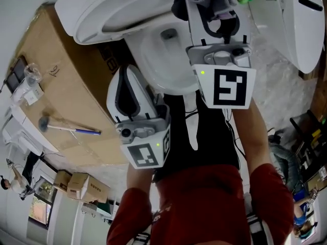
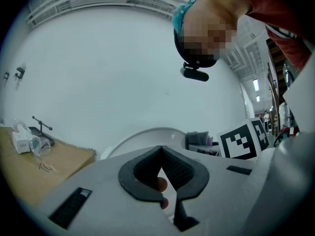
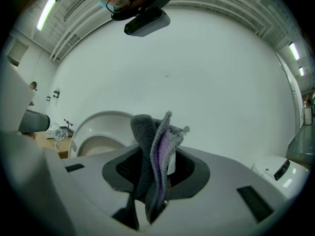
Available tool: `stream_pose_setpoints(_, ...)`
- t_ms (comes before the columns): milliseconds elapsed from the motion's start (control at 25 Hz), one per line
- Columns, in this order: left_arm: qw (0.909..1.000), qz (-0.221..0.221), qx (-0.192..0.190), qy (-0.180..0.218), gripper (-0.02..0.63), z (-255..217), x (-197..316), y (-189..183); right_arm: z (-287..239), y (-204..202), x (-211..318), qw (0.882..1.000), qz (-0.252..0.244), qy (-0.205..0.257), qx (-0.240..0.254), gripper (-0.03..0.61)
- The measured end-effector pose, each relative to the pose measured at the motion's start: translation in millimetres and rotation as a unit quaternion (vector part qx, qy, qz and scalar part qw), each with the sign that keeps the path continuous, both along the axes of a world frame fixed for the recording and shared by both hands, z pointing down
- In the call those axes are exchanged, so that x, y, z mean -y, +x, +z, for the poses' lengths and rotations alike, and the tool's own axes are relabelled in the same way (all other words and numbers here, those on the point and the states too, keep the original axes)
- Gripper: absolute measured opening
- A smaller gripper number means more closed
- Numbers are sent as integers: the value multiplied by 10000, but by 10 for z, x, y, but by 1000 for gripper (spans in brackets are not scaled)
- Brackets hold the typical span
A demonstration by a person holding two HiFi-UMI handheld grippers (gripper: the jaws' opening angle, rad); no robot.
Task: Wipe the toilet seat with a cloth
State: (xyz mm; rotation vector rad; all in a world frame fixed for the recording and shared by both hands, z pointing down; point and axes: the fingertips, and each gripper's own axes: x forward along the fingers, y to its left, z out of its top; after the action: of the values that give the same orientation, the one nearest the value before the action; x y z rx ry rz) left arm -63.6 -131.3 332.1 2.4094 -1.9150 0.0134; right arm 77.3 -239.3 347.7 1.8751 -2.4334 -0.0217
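While the toilet [image 1: 153, 60] stands beside a cardboard box [image 1: 66, 96] — cloth [image 3: 143, 132] pinched in the right gripper [image 3: 155, 176], left gripper [image 2: 161, 170] pressed together, empty.

The cloth [image 3: 153, 161] is dark grey with a purple inner fold. The toilet seat [image 1: 94, 17] is plain white. The left gripper [image 2: 160, 149] and right gripper [image 3: 155, 146] are pale grey, black-padded, with black-and-white square markers. The hammer [image 1: 69, 128] seems blue-handled, on a brown worktop [image 1: 66, 80].
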Motion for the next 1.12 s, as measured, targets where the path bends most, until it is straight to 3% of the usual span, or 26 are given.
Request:
stream_pose_setpoints(240,10000,42,-11,-25,12,169,46,143,266,334,10,9995,243,-194,9,117)
stream_pose_setpoints(600,9998,70,-15,-174,12,521,92,317,600,534,-13,9994,327,-60,-78,117)
stream_pose_setpoints(720,9997,66,-30,-221,12,581,78,342,793,642,-9,9984,439,-236,-254,117)
stream_pose_setpoints(920,9996,29,37,-282,12,681,59,347,1001,644,-7,9961,483,-140,-728,117)
stream_pose_setpoints(1120,9995,-6,112,-304,12,828,64,401,1326,688,-35,9948,456,-230,-876,117)
